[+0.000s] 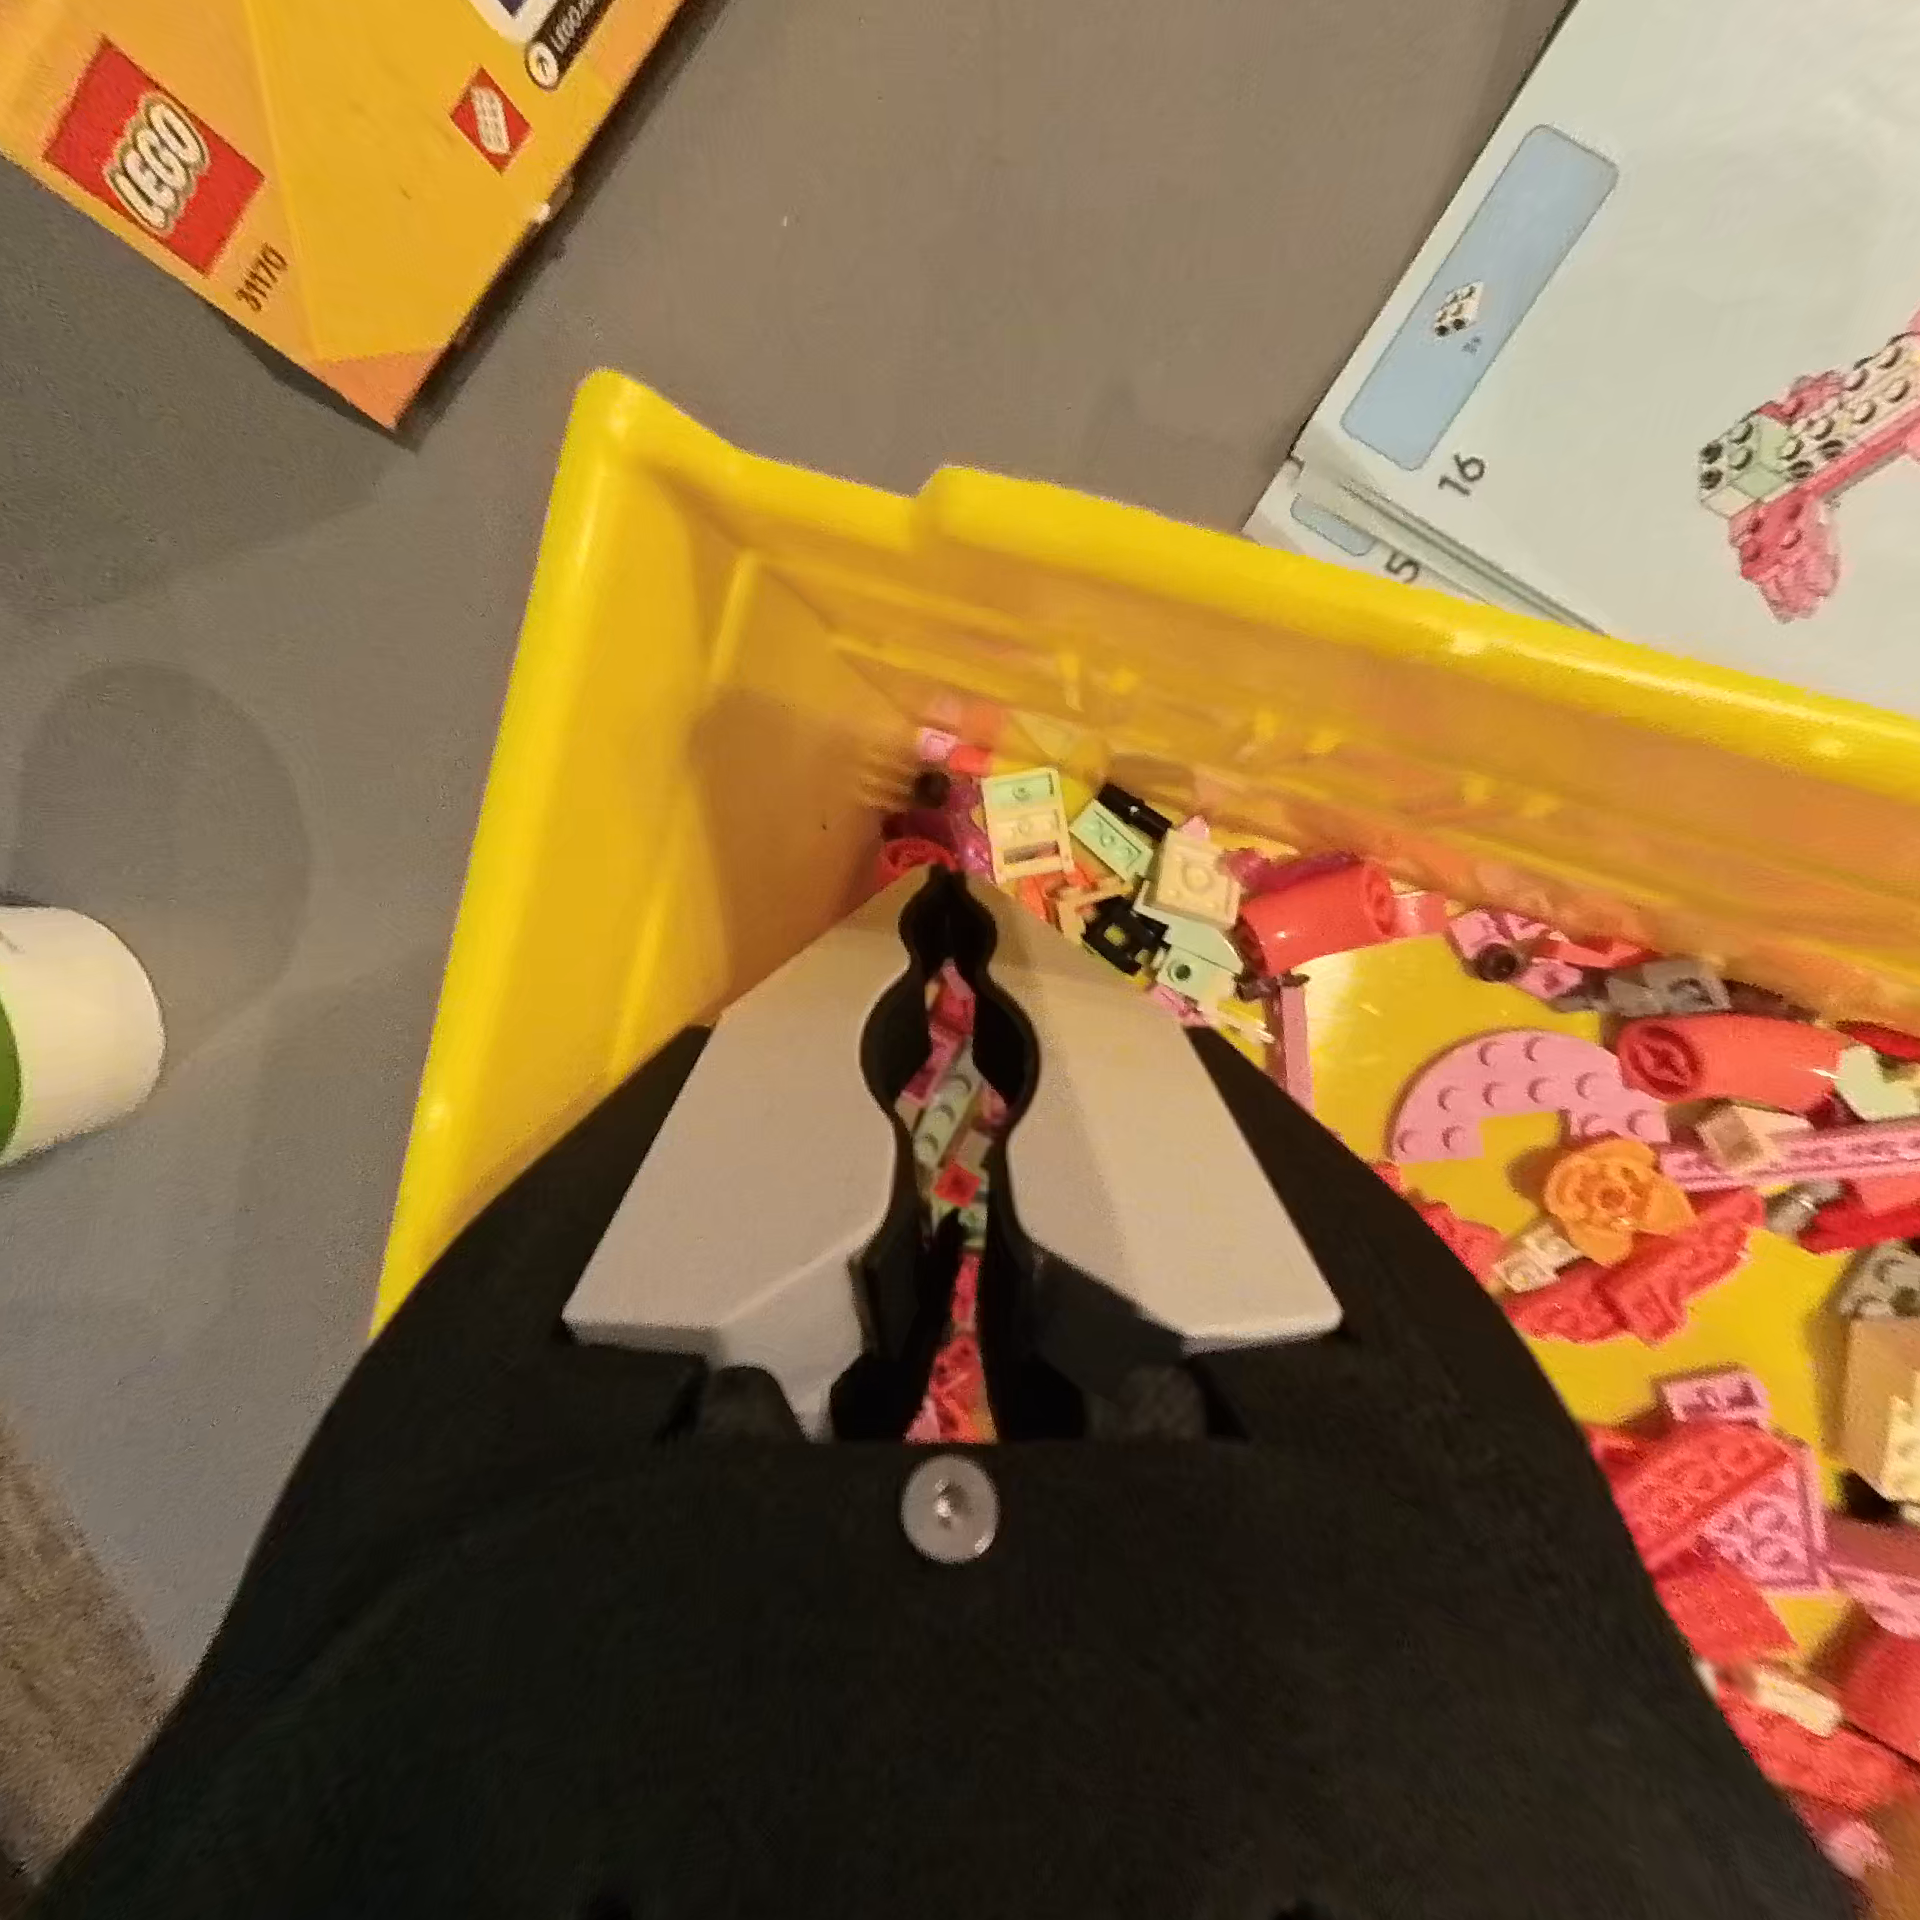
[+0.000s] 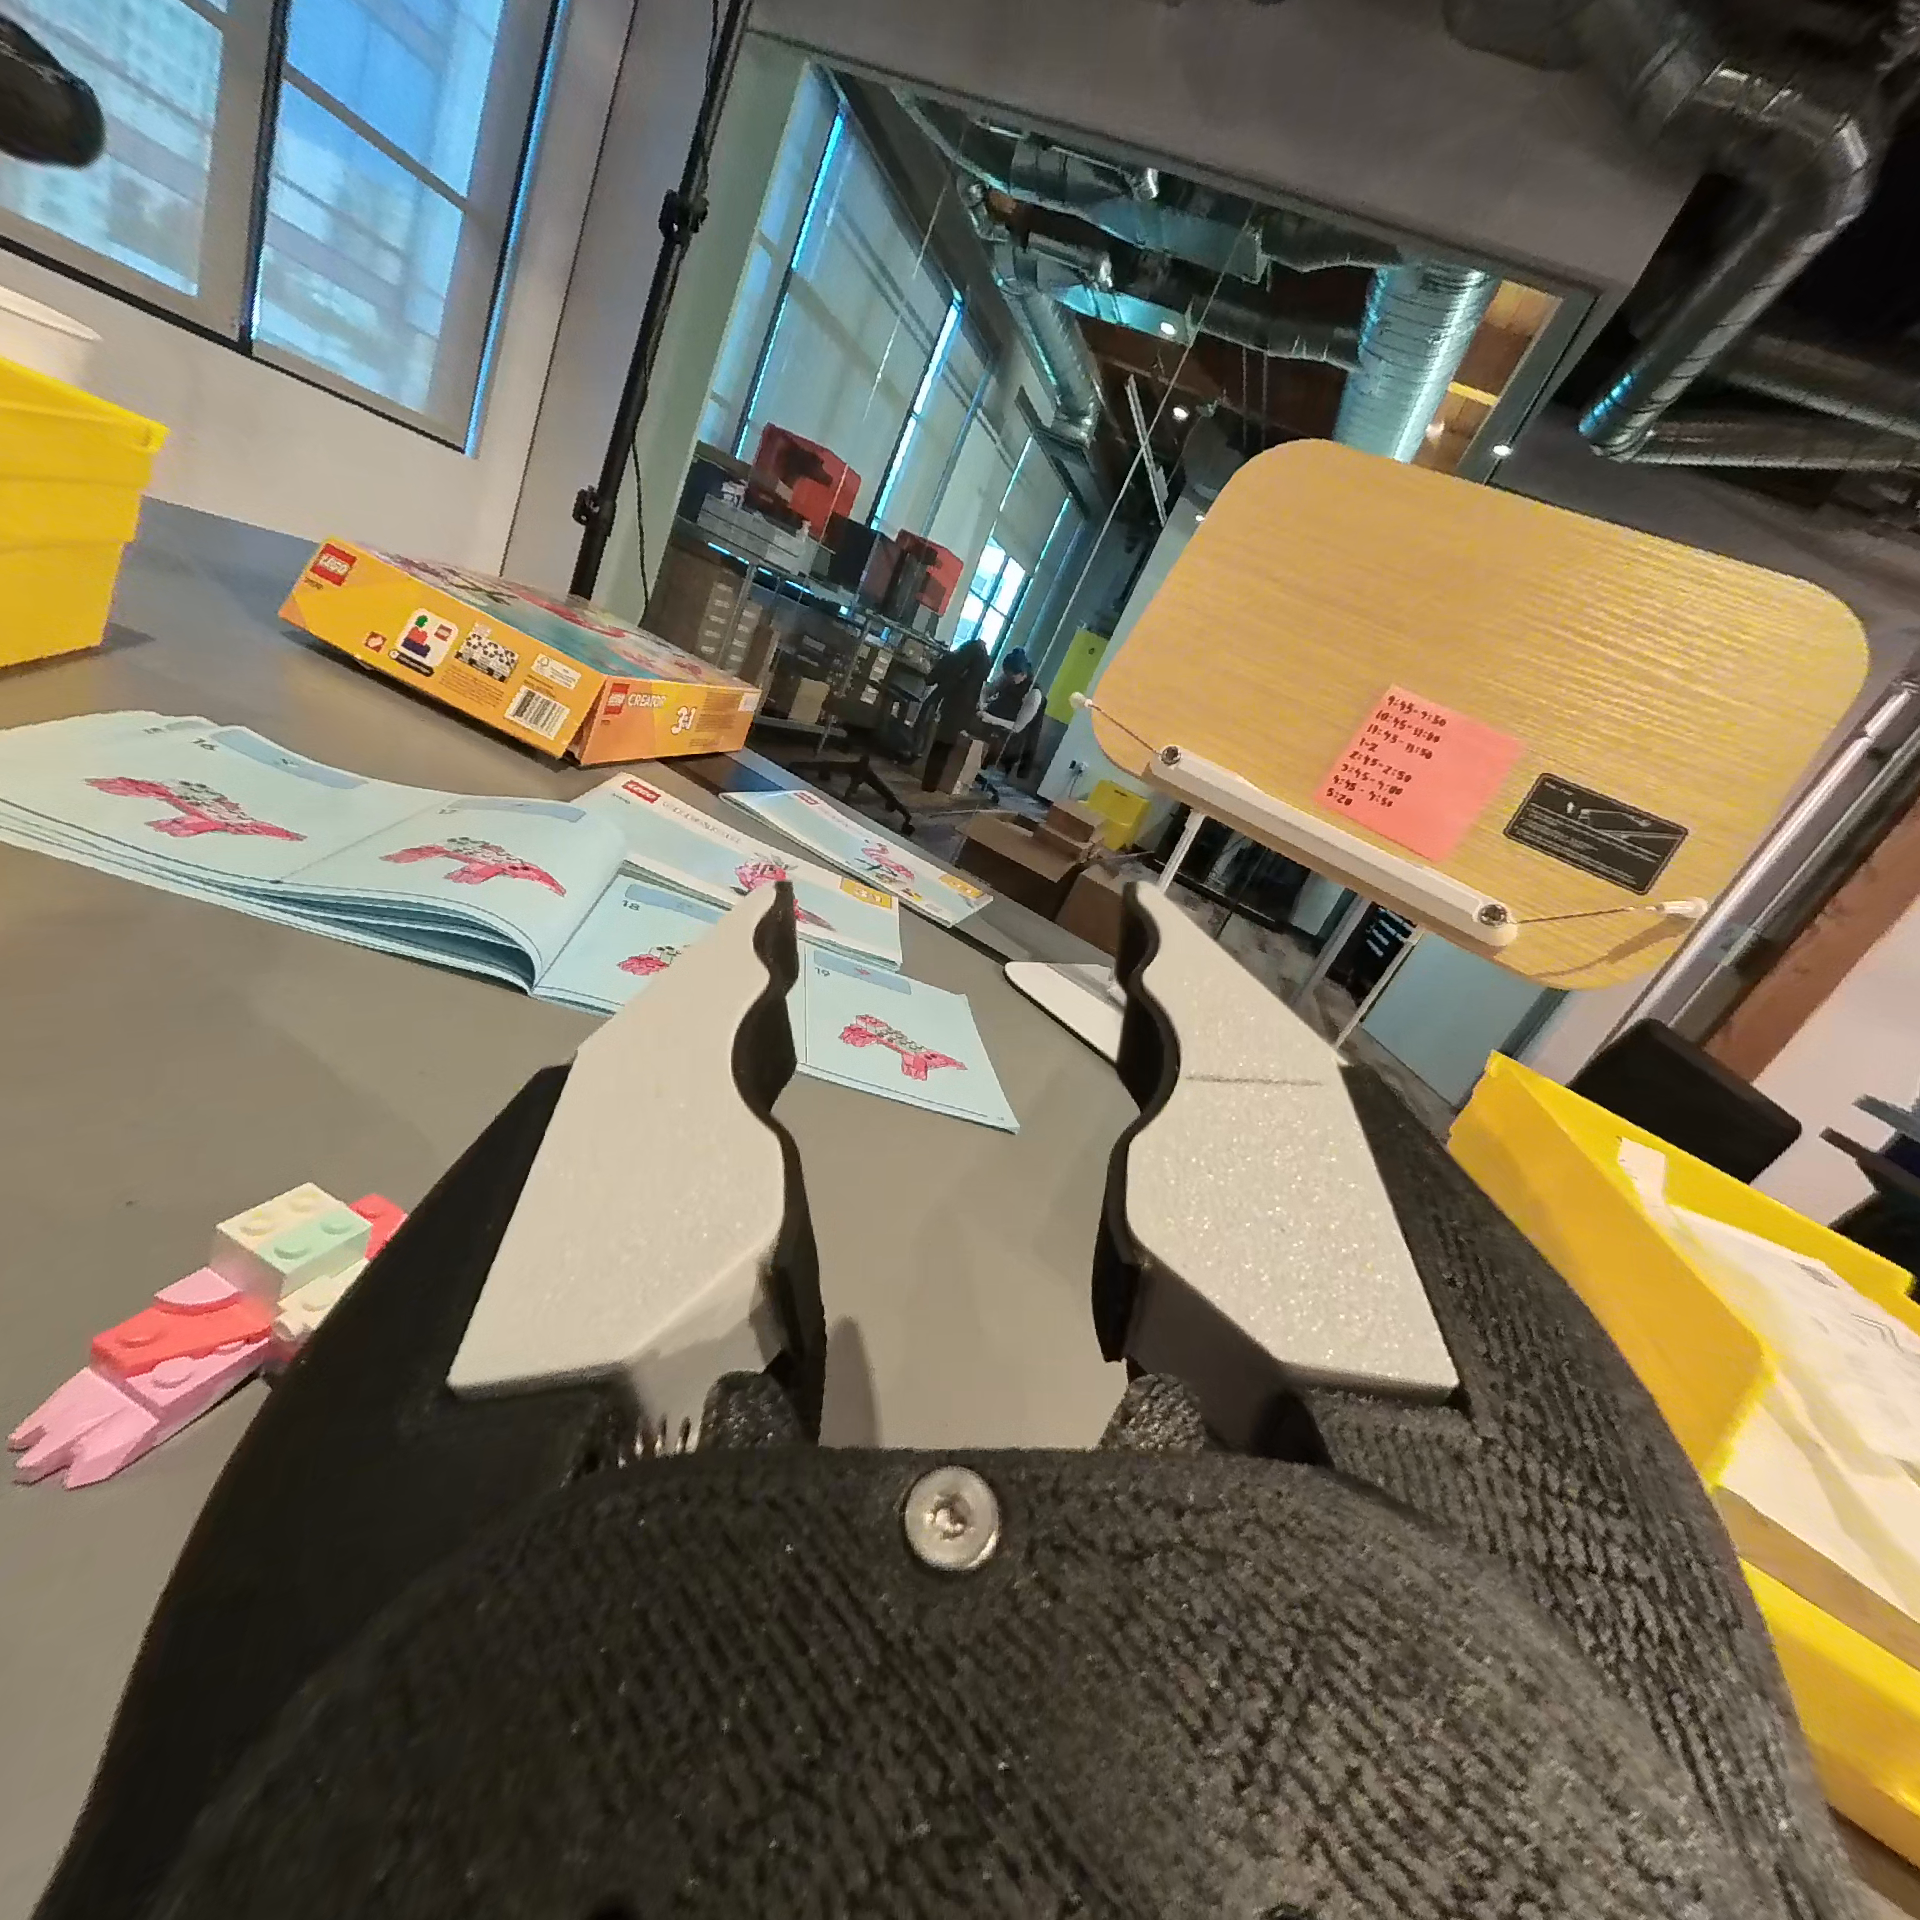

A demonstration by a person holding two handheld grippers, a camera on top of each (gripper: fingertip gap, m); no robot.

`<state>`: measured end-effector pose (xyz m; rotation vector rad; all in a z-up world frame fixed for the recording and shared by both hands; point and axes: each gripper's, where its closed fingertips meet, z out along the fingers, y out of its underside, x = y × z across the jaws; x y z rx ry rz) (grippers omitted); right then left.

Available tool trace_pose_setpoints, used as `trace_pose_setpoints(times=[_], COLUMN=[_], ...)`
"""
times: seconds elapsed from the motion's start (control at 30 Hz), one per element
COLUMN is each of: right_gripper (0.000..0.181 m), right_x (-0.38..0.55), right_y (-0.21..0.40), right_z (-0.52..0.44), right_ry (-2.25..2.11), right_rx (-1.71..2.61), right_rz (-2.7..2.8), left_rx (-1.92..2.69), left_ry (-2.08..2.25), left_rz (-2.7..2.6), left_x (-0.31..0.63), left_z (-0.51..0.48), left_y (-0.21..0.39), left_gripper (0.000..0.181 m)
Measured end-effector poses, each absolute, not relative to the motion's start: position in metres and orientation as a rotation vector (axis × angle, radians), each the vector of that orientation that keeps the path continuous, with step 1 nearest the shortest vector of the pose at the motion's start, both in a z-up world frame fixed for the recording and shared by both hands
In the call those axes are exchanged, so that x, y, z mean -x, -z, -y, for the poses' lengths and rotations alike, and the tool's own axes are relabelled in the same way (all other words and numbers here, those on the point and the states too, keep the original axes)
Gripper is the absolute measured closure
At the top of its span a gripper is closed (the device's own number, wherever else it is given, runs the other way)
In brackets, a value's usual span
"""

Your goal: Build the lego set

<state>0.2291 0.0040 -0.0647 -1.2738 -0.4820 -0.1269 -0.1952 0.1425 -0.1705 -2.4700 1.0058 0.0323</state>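
Inside the yellow bin [image 1: 665,831], left gripper [image 1: 948,891] sits nose-down in the corner, jaws nearly shut; whether it pinches a piece, can't tell. Loose bricks [image 1: 1174,894] piled there: tiny, light, hard, slick, so take one across flat sides. Right gripper [image 2: 956,940] hovers wide open, empty, over the table [image 2: 312,1091]. Half-built pink model [image 2: 197,1340] lies beside it, booklet [image 2: 343,842] open beyond; model probably snaps apart if squeezed.

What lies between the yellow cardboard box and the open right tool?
In the right wrist view, pale blue instruction booklets lie open between yellow cardboard box and right tool.
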Motion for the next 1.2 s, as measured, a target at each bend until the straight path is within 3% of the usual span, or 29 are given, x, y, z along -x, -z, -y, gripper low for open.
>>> trace_pose_setpoints(times=[0.2, 0.43, 0.6, 0.9, 1.2], right_gripper=[0.123, 0.124, 0.124, 0.125, 0.126], right_x=[-0.227, -0.225, -0.222, -0.22, -0.219], right_y=[0.066, 0.067, 0.067, 0.068, 0.069], right_z=[-0.005, -0.003, -0.003, -0.001, -0.001], right_ry=[0.116, 0.088, 0.072, 0.056, 0.044], right_rx=[1.28, 1.283, 1.281, 1.283, 1.288], right_rz=[0.493, 0.499, 0.509, 0.52, 0.525], left_rx=[2.458, 2.795, 2.629, 2.683, 2.662], left_ry=[-0.103, 0.247, 0.209, 0.146, 0.015], left_rz=[-1.078, -1.117, -0.855, -0.888, -0.962], left_x=[0.193, 0.193, 0.2, 0.189, 0.193], left_z=[-0.145, -0.088, -0.129, -0.131, -0.134], left_y=[0.181, 0.186, 0.164, 0.19, 0.19], left_gripper=[0.181, 0.181, 0.181, 0.169, 0.173])
